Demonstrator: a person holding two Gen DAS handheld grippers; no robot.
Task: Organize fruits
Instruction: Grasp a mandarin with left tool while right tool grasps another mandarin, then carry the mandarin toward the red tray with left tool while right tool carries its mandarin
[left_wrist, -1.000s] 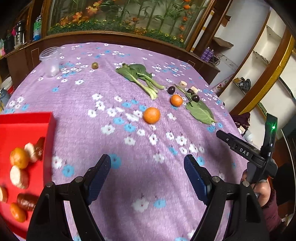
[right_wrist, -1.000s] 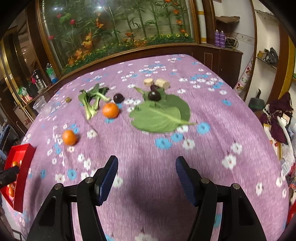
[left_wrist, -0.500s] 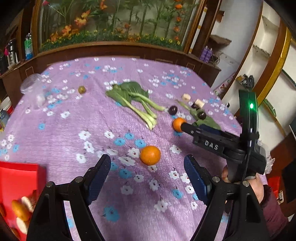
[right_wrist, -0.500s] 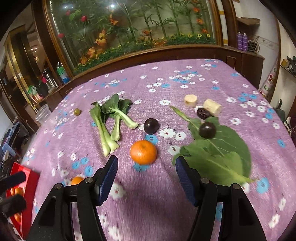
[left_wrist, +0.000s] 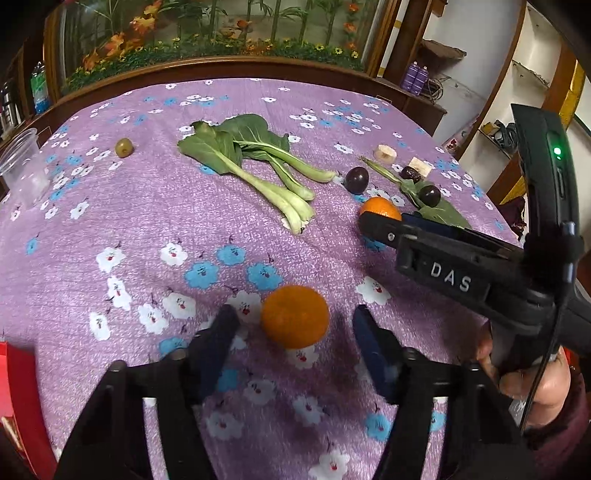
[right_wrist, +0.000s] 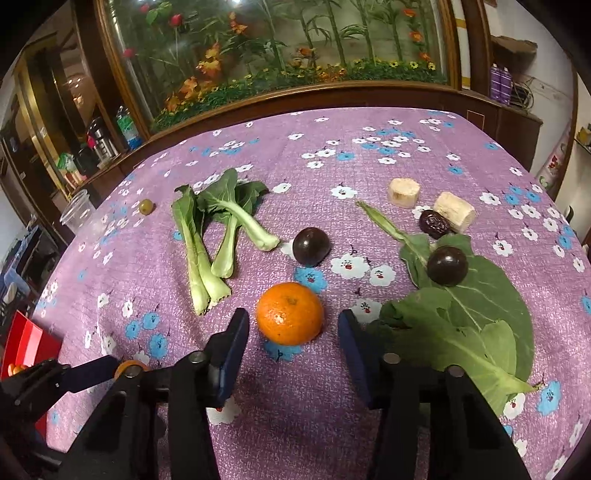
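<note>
In the left wrist view my left gripper (left_wrist: 293, 328) is open with a near orange (left_wrist: 294, 316) lying between its fingertips on the purple flowered cloth. In the right wrist view my right gripper (right_wrist: 293, 332) is open around a second orange (right_wrist: 290, 313), which also shows in the left wrist view (left_wrist: 380, 208). Two dark plums (right_wrist: 311, 246) (right_wrist: 447, 265), a date (right_wrist: 434, 223), two banana pieces (right_wrist: 403, 192) (right_wrist: 454, 212) and a small green fruit (right_wrist: 146, 206) lie beyond. The red tray (right_wrist: 26, 341) with fruit is at the far left.
Bok choy (right_wrist: 210, 240) lies left of the far orange, and a big green leaf (right_wrist: 469, 325) lies under the right plum. A clear plastic cup (left_wrist: 22, 166) stands at the table's left edge. A wooden ledge and an aquarium run behind the table.
Both grippers have moved forward and down. Each now has an orange between its open fingers. The red tray has slid almost out of the left wrist view.
</note>
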